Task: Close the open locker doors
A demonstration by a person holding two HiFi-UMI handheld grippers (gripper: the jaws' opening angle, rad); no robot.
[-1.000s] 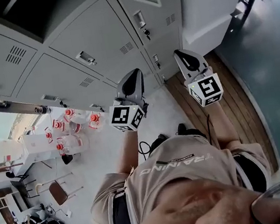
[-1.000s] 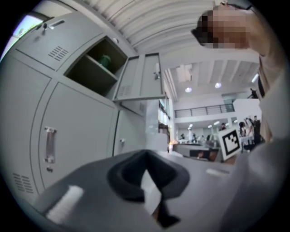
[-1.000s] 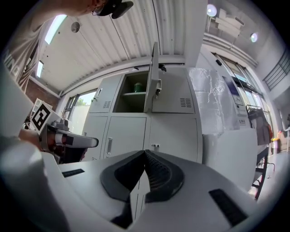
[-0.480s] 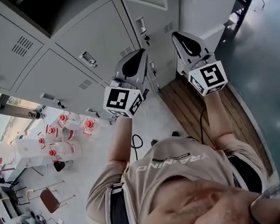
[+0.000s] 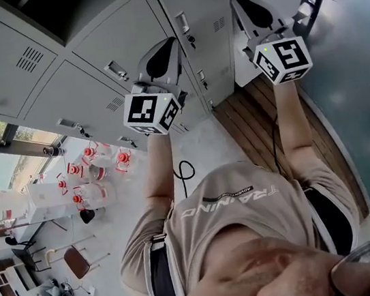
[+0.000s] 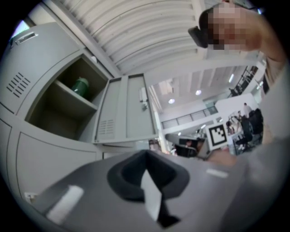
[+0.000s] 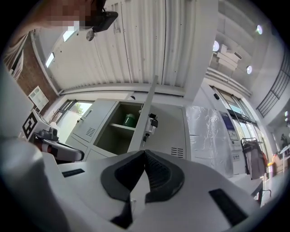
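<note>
Grey locker bank (image 5: 89, 61) stood over a pale floor (image 5: 206, 147) and wooden boards (image 5: 256, 116). The head view cut off the open compartment (image 5: 47, 9) at its top edge. Only the gripper views showed the open door (image 7: 144, 113) standing out and a green container (image 6: 80, 85) on the shelf. Left gripper (image 6: 146, 153) and right gripper (image 7: 145, 152): jaws clenched together, nothing between.

A big workshop hall, it seems: grey metal lockers (image 5: 121, 43) ahead of the left hand-held gripper (image 6: 146, 156), corrugated ceiling (image 7: 136, 41) high above it.
</note>
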